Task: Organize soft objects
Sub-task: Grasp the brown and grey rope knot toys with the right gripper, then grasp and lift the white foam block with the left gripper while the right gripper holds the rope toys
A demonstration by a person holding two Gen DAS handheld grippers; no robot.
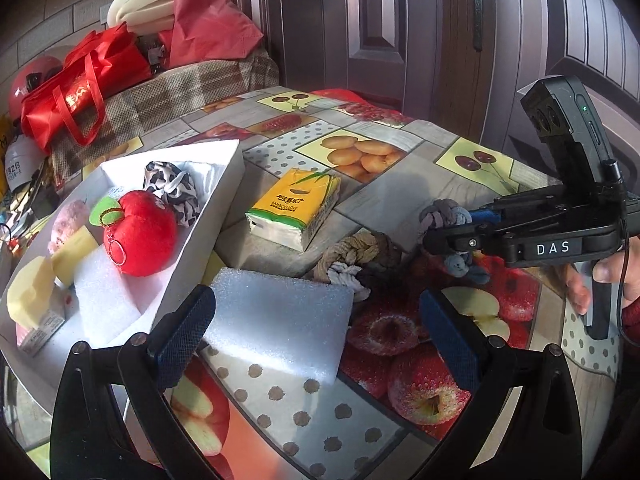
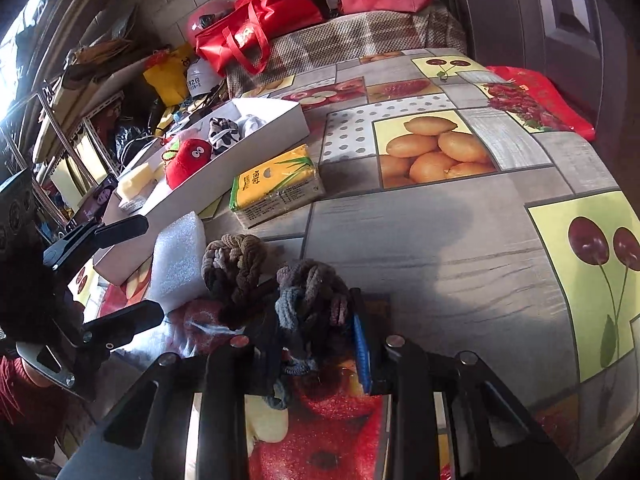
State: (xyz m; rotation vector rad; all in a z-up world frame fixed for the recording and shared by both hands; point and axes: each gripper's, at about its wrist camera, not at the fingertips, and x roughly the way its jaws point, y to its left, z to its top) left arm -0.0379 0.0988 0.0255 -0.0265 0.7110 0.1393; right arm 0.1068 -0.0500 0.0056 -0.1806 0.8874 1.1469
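Observation:
My right gripper [image 2: 314, 320] is shut on a grey-purple knotted rope toy [image 2: 308, 284] that rests on the fruit-print tablecloth. In the left wrist view the same gripper [image 1: 448, 228] pinches the toy [image 1: 444, 212] from the right. A brown knotted rope toy [image 1: 360, 252] lies just left of it. My left gripper [image 1: 316, 334] is open and straddles a white foam block [image 1: 280, 320], with its left pad [image 1: 184, 332] at the block's edge and the right pad well clear. The white box [image 1: 236, 160] holds a red plush apple [image 1: 140, 232], a black-and-white cloth [image 1: 172, 192], yellow sponges and more foam.
A yellow tissue pack [image 1: 296, 208] lies beside the box. Red bags [image 1: 80, 92] sit on a checked sofa behind the table. Dark wooden doors [image 1: 376, 28] stand at the back. A cluttered shelf [image 2: 80, 128] is at the left. A person's hand [image 1: 608, 276] holds the right gripper's handle.

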